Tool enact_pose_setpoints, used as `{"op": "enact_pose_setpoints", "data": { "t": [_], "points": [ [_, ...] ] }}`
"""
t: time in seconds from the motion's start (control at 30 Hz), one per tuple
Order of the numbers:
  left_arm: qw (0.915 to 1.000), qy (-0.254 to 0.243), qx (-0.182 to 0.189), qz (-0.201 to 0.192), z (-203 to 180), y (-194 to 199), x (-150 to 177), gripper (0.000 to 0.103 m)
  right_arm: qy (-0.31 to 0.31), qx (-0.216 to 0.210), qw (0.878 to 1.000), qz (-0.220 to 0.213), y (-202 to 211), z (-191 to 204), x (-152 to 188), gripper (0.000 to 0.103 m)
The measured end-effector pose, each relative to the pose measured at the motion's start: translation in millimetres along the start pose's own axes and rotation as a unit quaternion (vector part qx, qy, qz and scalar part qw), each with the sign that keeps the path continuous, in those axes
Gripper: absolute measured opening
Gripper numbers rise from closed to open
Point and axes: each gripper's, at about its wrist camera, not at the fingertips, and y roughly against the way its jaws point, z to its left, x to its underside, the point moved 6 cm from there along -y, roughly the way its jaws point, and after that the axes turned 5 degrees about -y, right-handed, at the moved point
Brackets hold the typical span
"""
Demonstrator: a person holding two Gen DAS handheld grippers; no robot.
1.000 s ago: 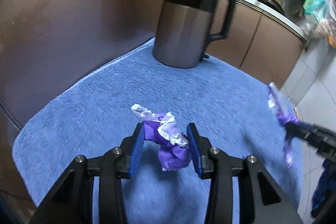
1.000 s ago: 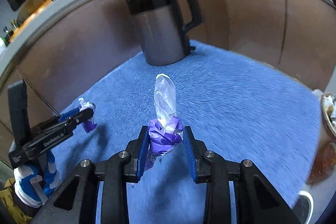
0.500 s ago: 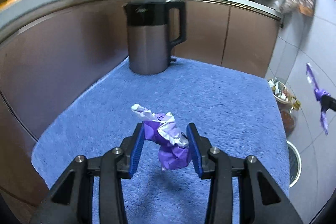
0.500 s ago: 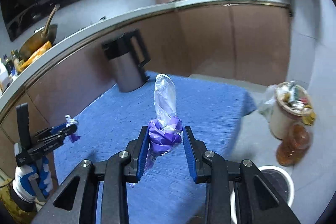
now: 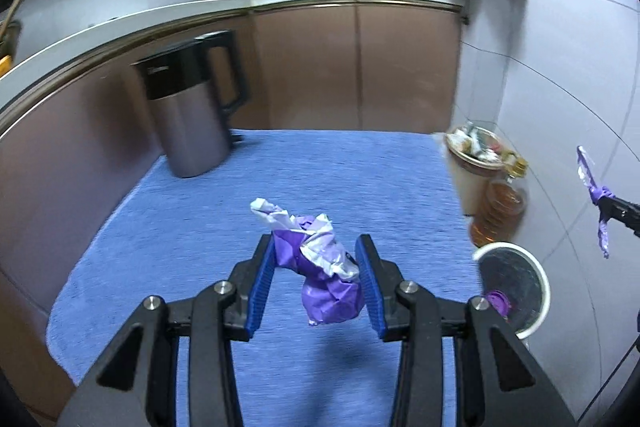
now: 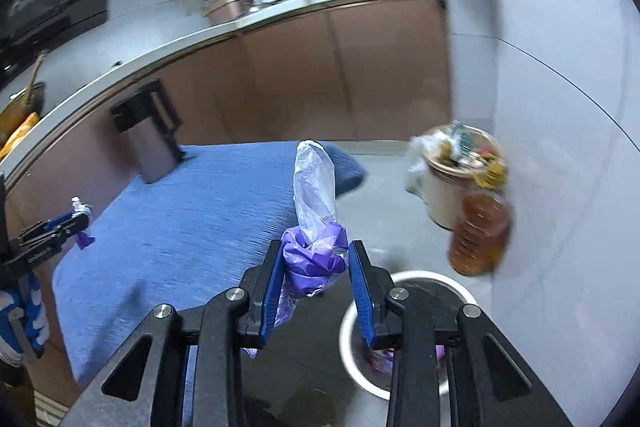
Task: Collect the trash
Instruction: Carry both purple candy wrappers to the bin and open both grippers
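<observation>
My left gripper (image 5: 318, 279) is shut on a crumpled purple and white wrapper (image 5: 320, 267), held above the blue mat (image 5: 280, 179). My right gripper (image 6: 316, 283) is shut on a purple wad with a clear plastic bag (image 6: 314, 195) sticking up from it, held past the mat's right edge. A white-rimmed trash bin (image 6: 400, 327) stands on the floor just below and right of the right gripper; it also shows in the left wrist view (image 5: 516, 287), with purple scraps inside. The right gripper with its trash shows far right in the left wrist view (image 5: 600, 199).
A steel kettle with a black handle (image 5: 188, 111) stands at the mat's far left corner. A full waste basket (image 6: 456, 167) and an amber bottle (image 6: 480, 231) stand by the wall. Brown cabinets run behind the mat.
Both grippers have lifted and pulled back from the mat with their trash. The right gripper has swung right, out over the floor next to the white-rimmed bin.
</observation>
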Motion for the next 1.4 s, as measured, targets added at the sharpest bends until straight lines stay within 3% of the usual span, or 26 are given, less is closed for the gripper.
{"op": "enact_pose_setpoints", "data": {
  "t": [0.27, 0.57, 0.87, 1.1, 1.23, 1.4],
  "points": [
    [0.9955, -0.056, 0.073, 0.024, -97.0, -28.3, -11.6, 0.039, -0.03, 0.057, 0.998, 0.024, -5.1, -66.0, 28.9, 0.031],
    [0.9799, -0.118, 0.15, 0.058, -214.9, -67.0, -17.9, 0.039, -0.062, 0.078, 0.993, 0.059, -35.5, -115.8, 53.3, 0.031],
    [0.9673, -0.121, 0.194, 0.11, -274.4, -126.9, -14.5, 0.041, -0.095, 0.085, 0.987, 0.103, -76.6, -163.4, 77.4, 0.031],
    [0.9577, -0.104, 0.236, 0.128, -304.1, -147.2, -12.7, 0.042, -0.112, 0.09, 0.982, 0.12, -100.8, -178.7, 85.5, 0.033],
    [0.9553, -0.095, 0.248, 0.13, -310.2, -150.7, -13.7, 0.05, -0.115, 0.094, 0.981, 0.128, -110.9, -184.3, 89.9, 0.035],
    [0.9565, -0.093, 0.246, 0.126, -310.3, -150.5, -13.5, 0.05, -0.125, 0.097, 0.979, 0.131, -113.7, -192.0, 94.4, 0.039]
  ]
}}
